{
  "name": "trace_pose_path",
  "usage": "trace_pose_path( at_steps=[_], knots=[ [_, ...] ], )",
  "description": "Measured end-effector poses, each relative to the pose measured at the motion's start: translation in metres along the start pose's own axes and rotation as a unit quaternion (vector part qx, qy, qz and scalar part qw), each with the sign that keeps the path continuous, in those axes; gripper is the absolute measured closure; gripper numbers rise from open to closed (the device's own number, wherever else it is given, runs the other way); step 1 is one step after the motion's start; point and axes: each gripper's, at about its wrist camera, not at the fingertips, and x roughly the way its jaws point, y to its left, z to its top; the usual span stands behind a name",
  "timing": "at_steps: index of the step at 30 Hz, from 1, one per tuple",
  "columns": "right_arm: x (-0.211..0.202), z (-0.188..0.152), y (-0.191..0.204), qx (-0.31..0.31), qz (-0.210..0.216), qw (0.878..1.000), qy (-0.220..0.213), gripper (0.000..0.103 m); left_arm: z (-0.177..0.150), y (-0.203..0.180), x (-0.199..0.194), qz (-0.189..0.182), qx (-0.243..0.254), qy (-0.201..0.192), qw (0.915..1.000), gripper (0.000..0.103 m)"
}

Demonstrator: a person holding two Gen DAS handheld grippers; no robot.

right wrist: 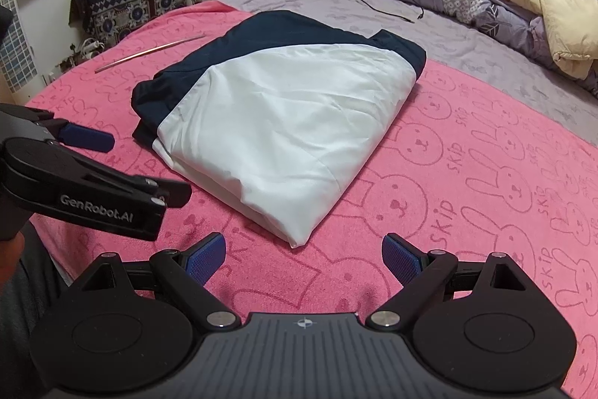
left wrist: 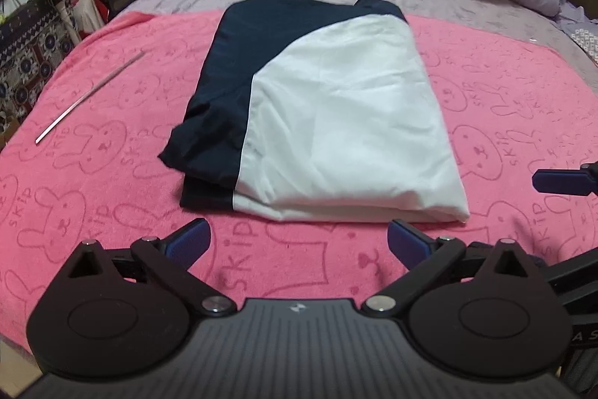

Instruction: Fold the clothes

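Your folded navy-and-white garment (left wrist: 336, 122) lies flat on the pink bunny-print towel (left wrist: 112, 174) spread over the bed, a rough rectangle with the white panel uppermost and navy fabric showing along its left and far edges. The white cloth is lightly creased; the nearest corner (right wrist: 299, 242) looks rounded rather than sharp, though the fisheye may exaggerate that. Your left gripper (left wrist: 299, 242) and right gripper (right wrist: 302, 260) both hover just short of it, spread wide and holding nothing
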Motion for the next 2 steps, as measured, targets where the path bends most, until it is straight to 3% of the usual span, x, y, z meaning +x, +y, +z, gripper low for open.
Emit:
trace_pose_path(
  at_steps=[2],
  knots=[
    [0.0000, -0.0003, 0.0010, 0.001, 0.000, 1.000, 0.000, 0.012, 0.0011, -0.0009, -0.0004, 0.009, 0.004, -0.002, 1.0000, 0.001]
  ],
)
